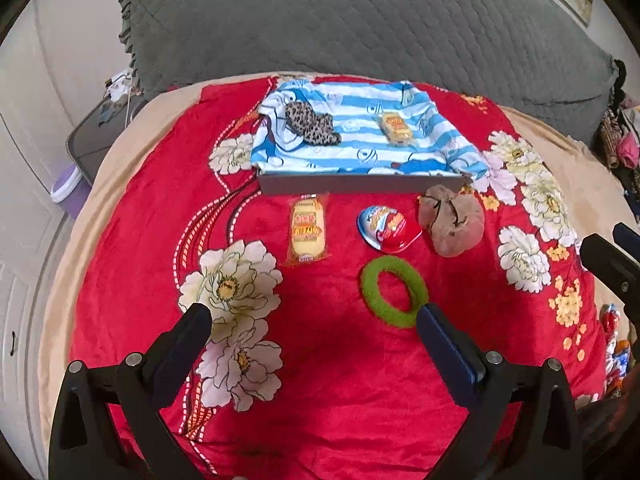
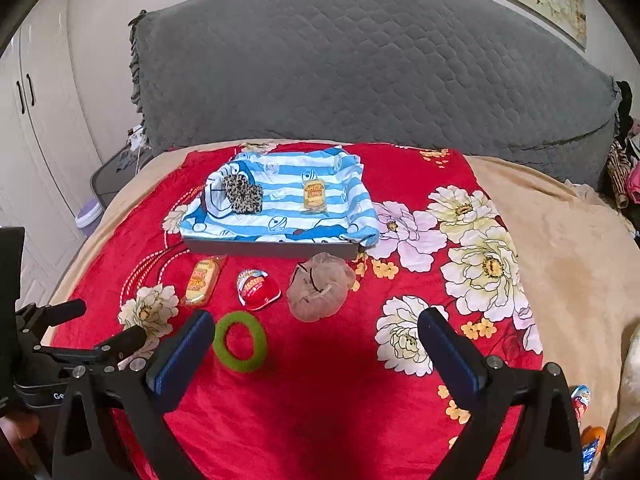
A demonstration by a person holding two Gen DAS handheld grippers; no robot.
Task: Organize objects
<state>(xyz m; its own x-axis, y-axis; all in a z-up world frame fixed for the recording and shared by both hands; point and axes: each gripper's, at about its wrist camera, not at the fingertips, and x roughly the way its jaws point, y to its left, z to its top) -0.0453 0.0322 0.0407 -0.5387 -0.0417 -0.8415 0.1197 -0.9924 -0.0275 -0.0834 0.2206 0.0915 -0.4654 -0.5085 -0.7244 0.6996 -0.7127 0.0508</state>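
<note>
On the red flowered blanket a grey tray [image 1: 360, 185] lined with blue-striped cloth holds a leopard scrunchie [image 1: 310, 123] and a yellow snack pack [image 1: 396, 128]. In front of it lie a second snack pack [image 1: 307, 229], a red-and-white egg toy [image 1: 388, 226], a brown scrunchie [image 1: 452, 224] and a green ring [image 1: 394, 291]. My left gripper [image 1: 312, 320] is open and empty, hovering near the ring. My right gripper [image 2: 316, 328] is open and empty, above the blanket in front of the brown scrunchie [image 2: 320, 285] and right of the ring [image 2: 239, 342].
A grey quilted headboard [image 2: 360, 64] stands behind the bed. Small packets [image 2: 582, 404] lie at the bed's right edge. A bedside stand [image 1: 100, 128] and white cupboards are at the left. The left gripper's body [image 2: 60, 344] shows at the right view's left edge.
</note>
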